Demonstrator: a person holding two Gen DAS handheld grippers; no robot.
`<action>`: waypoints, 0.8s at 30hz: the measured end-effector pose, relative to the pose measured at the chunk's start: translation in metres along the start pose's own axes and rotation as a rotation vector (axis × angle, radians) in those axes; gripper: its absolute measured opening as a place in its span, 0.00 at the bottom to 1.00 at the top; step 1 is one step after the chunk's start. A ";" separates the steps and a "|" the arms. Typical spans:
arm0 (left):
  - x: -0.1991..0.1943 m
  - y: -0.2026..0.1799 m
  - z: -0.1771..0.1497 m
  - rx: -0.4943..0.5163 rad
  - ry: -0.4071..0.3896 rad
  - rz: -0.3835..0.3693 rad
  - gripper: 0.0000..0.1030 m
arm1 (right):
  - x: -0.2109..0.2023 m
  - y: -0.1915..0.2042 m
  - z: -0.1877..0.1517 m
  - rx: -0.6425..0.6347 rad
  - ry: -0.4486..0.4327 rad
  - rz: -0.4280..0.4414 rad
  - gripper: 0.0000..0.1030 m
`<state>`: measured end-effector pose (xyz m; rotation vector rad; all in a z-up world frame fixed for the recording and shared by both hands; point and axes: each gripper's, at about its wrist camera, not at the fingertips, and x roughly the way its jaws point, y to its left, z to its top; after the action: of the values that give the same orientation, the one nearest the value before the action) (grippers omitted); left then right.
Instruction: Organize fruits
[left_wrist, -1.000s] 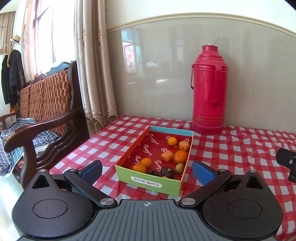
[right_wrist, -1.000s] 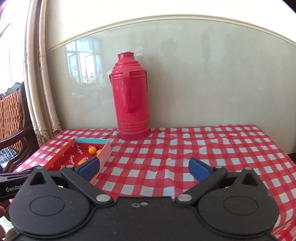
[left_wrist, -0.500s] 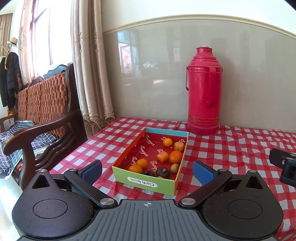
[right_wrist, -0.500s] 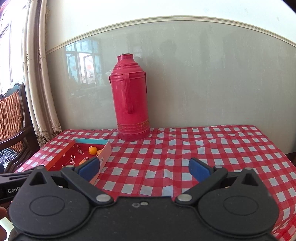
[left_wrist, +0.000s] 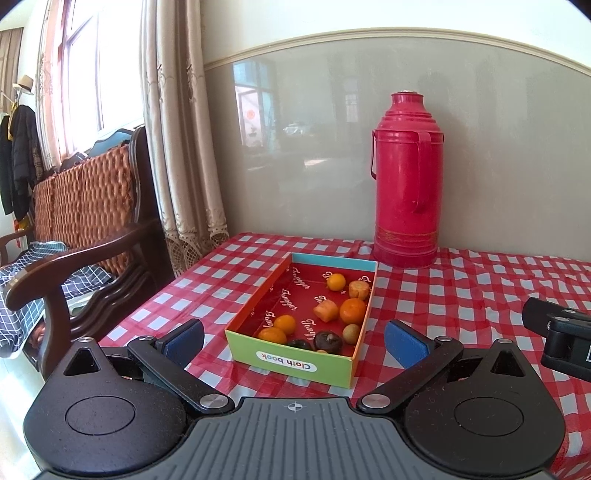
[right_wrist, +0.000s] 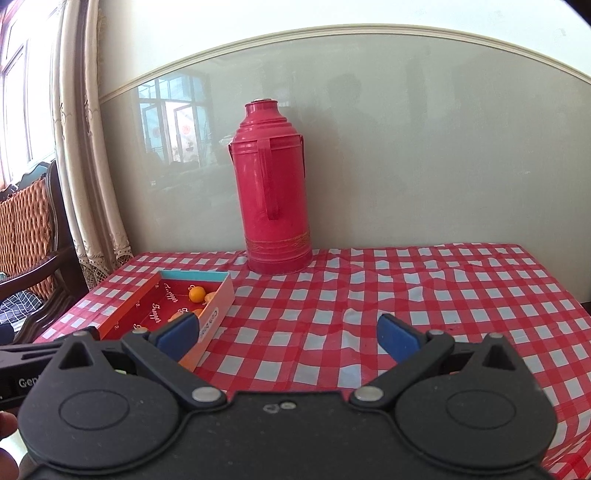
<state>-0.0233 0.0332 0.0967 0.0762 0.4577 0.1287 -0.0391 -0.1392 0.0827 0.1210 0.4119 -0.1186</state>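
A shallow cardboard box (left_wrist: 291, 363) with a red inside sits on the checked tablecloth (left_wrist: 461, 295). Several small fruits lie in it: oranges (left_wrist: 352, 311), a dark mangosteen (left_wrist: 327, 340), a pale longan (left_wrist: 351, 333). My left gripper (left_wrist: 295, 341) is open and empty, just short of the box's near end. My right gripper (right_wrist: 288, 334) is open and empty over bare cloth, with the box (right_wrist: 218, 317) behind its left finger.
A tall red thermos (left_wrist: 406, 181) stands at the back by the wall; it also shows in the right wrist view (right_wrist: 275, 184). A wooden chair (left_wrist: 74, 258) stands left of the table. The right gripper's body (left_wrist: 561, 336) shows at the left view's right edge.
The left gripper has pulled back and shifted slightly, so the box sits a little farther off. The right gripper has hardly moved. Both stay open.
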 end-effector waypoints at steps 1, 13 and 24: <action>0.000 0.000 0.000 -0.001 0.000 0.000 1.00 | 0.000 0.000 0.000 0.000 0.000 -0.001 0.94; 0.000 -0.003 -0.001 0.005 -0.008 -0.010 1.00 | 0.003 -0.001 -0.001 0.007 0.010 0.004 0.94; 0.001 -0.002 -0.002 -0.003 0.004 -0.004 1.00 | 0.003 0.001 -0.003 0.009 0.014 0.013 0.94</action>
<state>-0.0227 0.0317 0.0944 0.0721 0.4612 0.1254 -0.0372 -0.1385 0.0788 0.1336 0.4246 -0.1070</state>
